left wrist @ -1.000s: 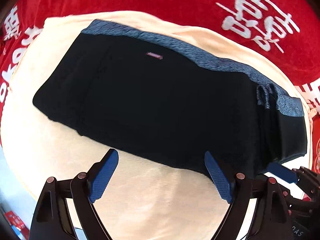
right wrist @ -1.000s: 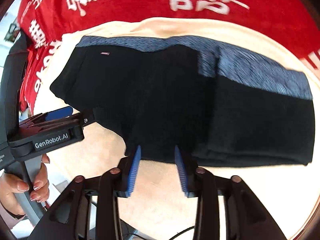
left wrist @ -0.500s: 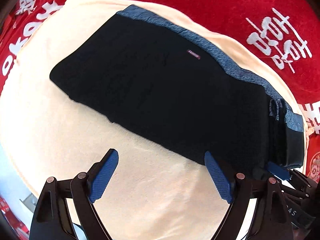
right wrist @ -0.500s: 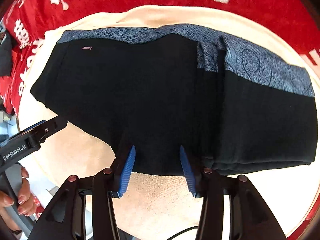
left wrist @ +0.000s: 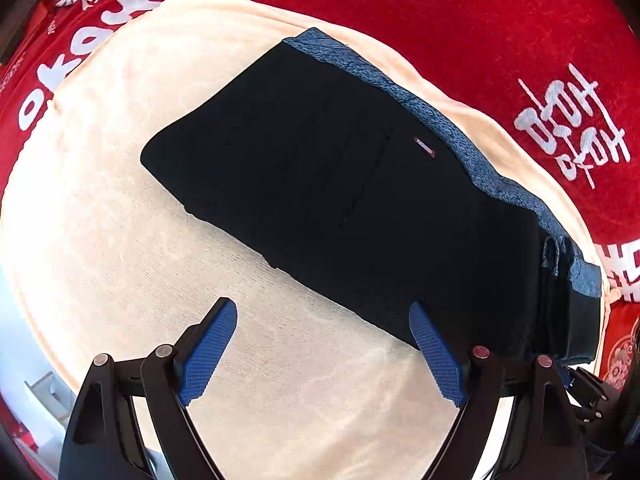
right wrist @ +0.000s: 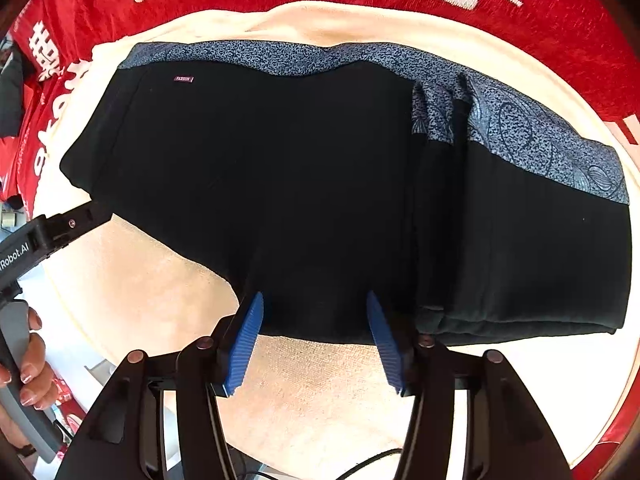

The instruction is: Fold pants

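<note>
**Soft black pants, best taken at the thick near hem**

My right tool (right wrist: 314, 342) points down at the near edge of the black knit pants with a blue patterned waistband (right wrist: 320, 176); its jaws are opening, the hem between the blue pads (right wrist: 244, 344) but not pinched. My left tool (left wrist: 322, 350) hangs wide apart over the cream towel (left wrist: 120, 240), holding nothing. The pants lie flat on that towel, over the red printed cloth (left wrist: 500, 40), already doubled at the right end. I judge them light, limp and stretchy; they will sag, so I would grip the layered near edge at two spread points.
</note>
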### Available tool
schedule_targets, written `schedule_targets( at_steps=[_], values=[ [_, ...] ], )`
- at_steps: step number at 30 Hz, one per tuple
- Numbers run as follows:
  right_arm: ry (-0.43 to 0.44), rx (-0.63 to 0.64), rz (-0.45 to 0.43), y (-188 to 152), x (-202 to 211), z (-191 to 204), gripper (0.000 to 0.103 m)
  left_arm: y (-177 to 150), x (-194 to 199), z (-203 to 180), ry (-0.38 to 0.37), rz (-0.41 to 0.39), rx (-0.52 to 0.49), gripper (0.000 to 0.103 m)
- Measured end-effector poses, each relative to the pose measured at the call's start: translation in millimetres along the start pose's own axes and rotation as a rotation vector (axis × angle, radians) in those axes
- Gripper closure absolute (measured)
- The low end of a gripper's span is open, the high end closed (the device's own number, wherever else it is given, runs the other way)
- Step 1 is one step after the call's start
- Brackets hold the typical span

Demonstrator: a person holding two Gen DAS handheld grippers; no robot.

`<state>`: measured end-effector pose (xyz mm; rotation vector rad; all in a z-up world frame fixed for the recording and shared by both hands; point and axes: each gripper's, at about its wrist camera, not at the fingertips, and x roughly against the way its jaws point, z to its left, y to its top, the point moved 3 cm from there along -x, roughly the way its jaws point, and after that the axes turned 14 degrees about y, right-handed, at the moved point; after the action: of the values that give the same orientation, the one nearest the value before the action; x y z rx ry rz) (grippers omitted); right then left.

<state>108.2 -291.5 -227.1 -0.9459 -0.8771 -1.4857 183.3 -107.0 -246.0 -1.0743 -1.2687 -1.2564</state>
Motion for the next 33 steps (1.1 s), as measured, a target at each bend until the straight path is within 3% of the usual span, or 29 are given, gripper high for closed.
schedule_targets(
  at_steps=[12, 22, 33],
  values=[
    [-0.01, -0.001, -0.006, -6, -11, 15, 0.038, 5, -8, 14, -0.037, 0.013, 0.055, 0.014],
    [-0.001, 0.006, -0.011, -7, -15, 19, 0.037, 19, -26, 50, -0.232, 0.024, 0.233, 0.014],
    [0.009, 0.014, -0.009, -6, -21, 15, 0.036, 35, -30, 48, -0.424, 0.01, 0.319, 0.014]
  ],
)
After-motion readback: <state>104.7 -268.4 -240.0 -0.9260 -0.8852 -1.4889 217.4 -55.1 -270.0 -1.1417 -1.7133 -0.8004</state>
